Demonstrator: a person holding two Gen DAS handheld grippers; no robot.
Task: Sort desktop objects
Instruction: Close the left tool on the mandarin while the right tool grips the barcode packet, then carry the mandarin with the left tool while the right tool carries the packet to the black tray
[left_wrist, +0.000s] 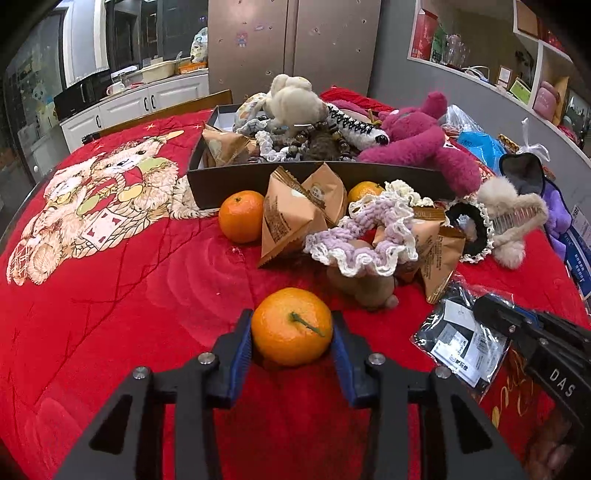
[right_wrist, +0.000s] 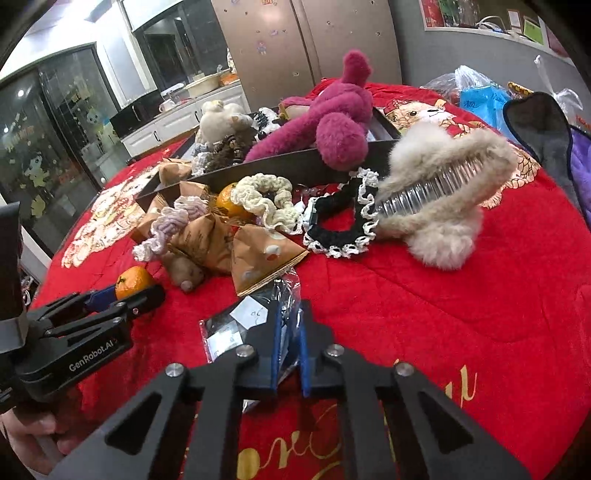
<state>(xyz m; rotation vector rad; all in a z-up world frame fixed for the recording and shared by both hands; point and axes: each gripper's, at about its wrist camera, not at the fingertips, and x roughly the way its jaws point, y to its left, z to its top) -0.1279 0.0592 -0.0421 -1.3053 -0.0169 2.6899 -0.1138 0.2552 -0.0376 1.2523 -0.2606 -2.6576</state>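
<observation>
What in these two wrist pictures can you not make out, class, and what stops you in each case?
- Bottom of the dark box: left wrist view, hidden under toys and beads.
- Printing on the clear packet in the right gripper: right wrist view, too small, partly behind the fingers.
- Third orange: left wrist view, mostly hidden by paper pouches and a frilly scrunchie.
- Underside of the orange in the left gripper: faces the cloth.

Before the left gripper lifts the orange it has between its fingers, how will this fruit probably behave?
The orange is round, so it may roll away if the left gripper lets go. Its skin looks smooth and a little glossy, so it could slip between the blue pads. It is probably soft enough to bruise under a hard squeeze.
</observation>
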